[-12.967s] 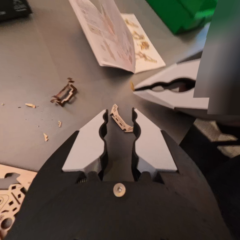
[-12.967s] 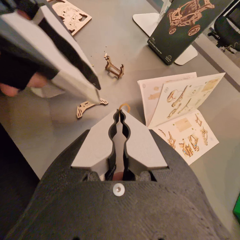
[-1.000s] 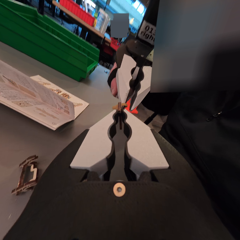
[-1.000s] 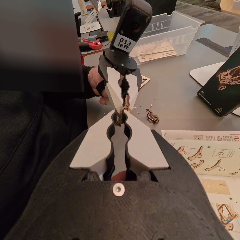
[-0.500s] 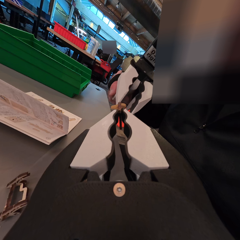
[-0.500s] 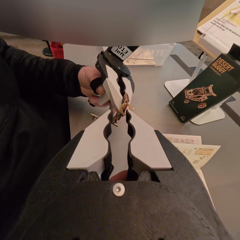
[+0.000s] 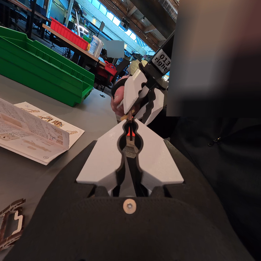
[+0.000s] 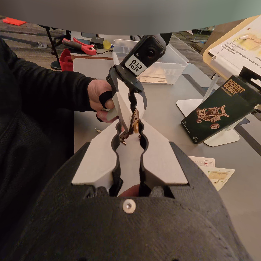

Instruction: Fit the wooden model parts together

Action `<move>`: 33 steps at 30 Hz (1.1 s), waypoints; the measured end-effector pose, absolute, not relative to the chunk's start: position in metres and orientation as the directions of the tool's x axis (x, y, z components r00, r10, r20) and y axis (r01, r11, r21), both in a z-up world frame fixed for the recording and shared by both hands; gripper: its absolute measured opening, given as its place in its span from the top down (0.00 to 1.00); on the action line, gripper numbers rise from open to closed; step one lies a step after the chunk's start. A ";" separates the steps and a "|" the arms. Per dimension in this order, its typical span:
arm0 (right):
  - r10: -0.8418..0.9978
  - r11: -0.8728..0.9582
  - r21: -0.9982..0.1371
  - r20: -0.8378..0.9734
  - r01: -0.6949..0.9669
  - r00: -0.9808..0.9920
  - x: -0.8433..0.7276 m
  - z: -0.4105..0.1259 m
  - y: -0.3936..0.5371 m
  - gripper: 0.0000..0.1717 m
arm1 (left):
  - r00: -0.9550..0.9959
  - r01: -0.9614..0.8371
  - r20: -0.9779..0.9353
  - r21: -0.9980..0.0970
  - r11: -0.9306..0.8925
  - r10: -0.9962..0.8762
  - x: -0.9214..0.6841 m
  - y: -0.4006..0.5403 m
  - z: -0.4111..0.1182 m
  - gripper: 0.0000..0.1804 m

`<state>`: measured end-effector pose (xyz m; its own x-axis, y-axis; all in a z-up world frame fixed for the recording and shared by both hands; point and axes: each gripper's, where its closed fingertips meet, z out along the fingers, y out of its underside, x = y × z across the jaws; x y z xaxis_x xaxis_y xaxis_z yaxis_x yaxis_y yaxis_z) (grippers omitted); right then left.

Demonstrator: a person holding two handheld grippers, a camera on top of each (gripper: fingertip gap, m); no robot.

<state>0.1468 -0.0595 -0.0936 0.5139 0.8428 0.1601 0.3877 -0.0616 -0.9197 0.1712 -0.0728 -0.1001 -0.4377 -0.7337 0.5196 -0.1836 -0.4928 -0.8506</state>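
My left gripper (image 7: 130, 120) is shut on a thin brown wooden model part (image 7: 130, 131), seen edge-on between its tips. The right wrist view shows the same part (image 8: 135, 114) in the left gripper (image 8: 130, 127), with a yellow rubber band (image 8: 136, 126) looped on it. My right gripper (image 8: 130, 122) is open. Its fingers straddle the left gripper's tip, the part and the band without pressing on them. The left wrist view shows the right gripper (image 7: 137, 115) just beyond the part, fingers apart, with a bit of the band (image 7: 125, 117) beside it.
On the grey table (image 7: 91, 113) lie an open instruction booklet (image 7: 32, 135), a green bin (image 7: 42, 79) and a small assembled wooden frame (image 7: 9, 226). A dark product box (image 8: 220, 113) on a white stand and a clear plastic bin (image 8: 162, 67) stand farther off. A person's dark jacket (image 8: 28, 127) is close by. Only a small space, under 4 cm, lies between the two pairs of fingers.
My right gripper, shut on the rubber band a second ago, has opened; the band now hangs on the wooden part. My left gripper stays shut on that part. Both grippers tilted up slightly.
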 end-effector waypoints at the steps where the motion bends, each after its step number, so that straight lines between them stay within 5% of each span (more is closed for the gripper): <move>1: 0.843 -0.059 -0.916 0.168 0.398 0.512 0.147 -0.094 -0.059 0.88 | -0.435 -0.186 0.521 -0.850 -0.492 -0.735 0.172 -0.073 -0.100 0.99; 10: 0.824 0.030 -0.748 0.394 0.663 0.408 0.155 -0.109 -0.059 0.88 | -0.384 -0.278 0.551 -0.834 -0.477 -0.741 0.177 -0.073 -0.112 0.99; 20: 0.812 0.074 -0.639 0.485 0.766 0.326 0.161 -0.116 -0.059 0.90 | -0.349 -0.324 0.567 -0.820 -0.472 -0.746 0.182 -0.074 -0.116 0.99; 33: 0.768 0.024 -0.728 0.452 0.685 0.454 0.167 -0.104 -0.058 0.91 | -0.322 -0.307 0.578 -0.813 -0.494 -0.750 0.186 -0.067 -0.114 0.99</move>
<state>0.1665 -0.0575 -0.1035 0.4537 0.7680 0.4520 0.6848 0.0241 -0.7283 0.1857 -0.0665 -0.1142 -0.3217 -0.7502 0.5777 -0.3073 -0.4944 -0.8131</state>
